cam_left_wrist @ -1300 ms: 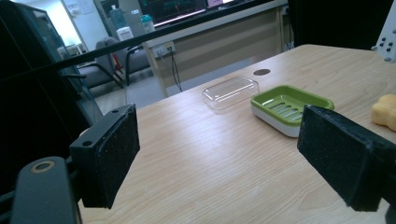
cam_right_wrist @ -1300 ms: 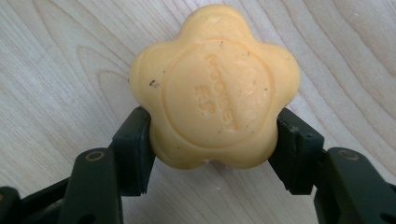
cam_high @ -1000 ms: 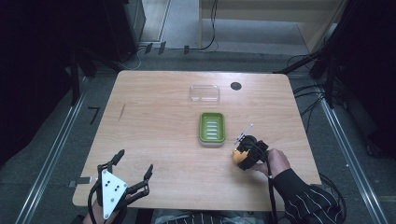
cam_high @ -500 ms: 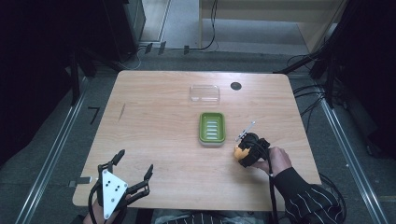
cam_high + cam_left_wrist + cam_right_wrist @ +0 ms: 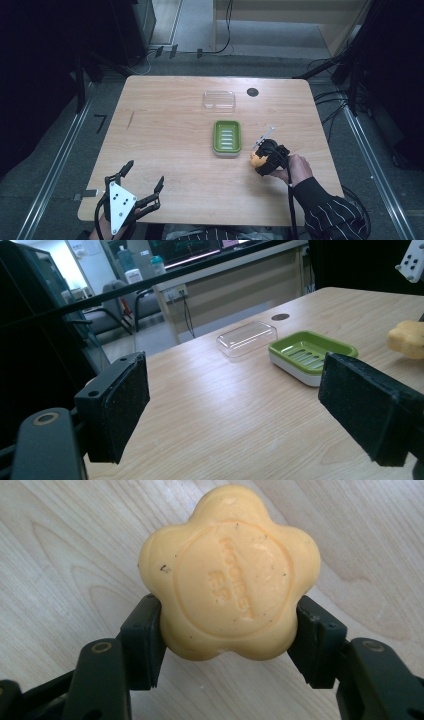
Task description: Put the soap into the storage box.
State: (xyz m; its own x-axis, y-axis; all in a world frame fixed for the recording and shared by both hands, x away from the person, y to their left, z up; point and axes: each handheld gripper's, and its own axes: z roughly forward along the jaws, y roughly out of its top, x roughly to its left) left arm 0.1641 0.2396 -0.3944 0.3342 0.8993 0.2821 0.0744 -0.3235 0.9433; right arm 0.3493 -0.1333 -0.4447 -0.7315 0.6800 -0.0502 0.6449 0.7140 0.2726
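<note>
My right gripper (image 5: 262,157) is shut on a yellow, flower-shaped bar of soap (image 5: 257,160), just right of the green soap dish (image 5: 216,138). In the right gripper view the two pads (image 5: 146,642) clamp the soap (image 5: 227,570) by its sides over the wooden table. The dish (image 5: 345,347) has a ribbed bottom with nothing in it. My left gripper (image 5: 146,171) is open near the front left of the table, and nothing is between its jaws (image 5: 245,410). The soap (image 5: 407,339) shows at the right edge of the left gripper view.
A clear plastic lid (image 5: 219,100) lies behind the dish, seen as well from the left gripper (image 5: 247,338). A small dark round hole (image 5: 252,92) sits in the tabletop at the back right. The table (image 5: 165,130) is bare wood on its left half.
My right gripper has edged slightly away from the front edge with the soap still in its grip. The left gripper has stayed where it was.
</note>
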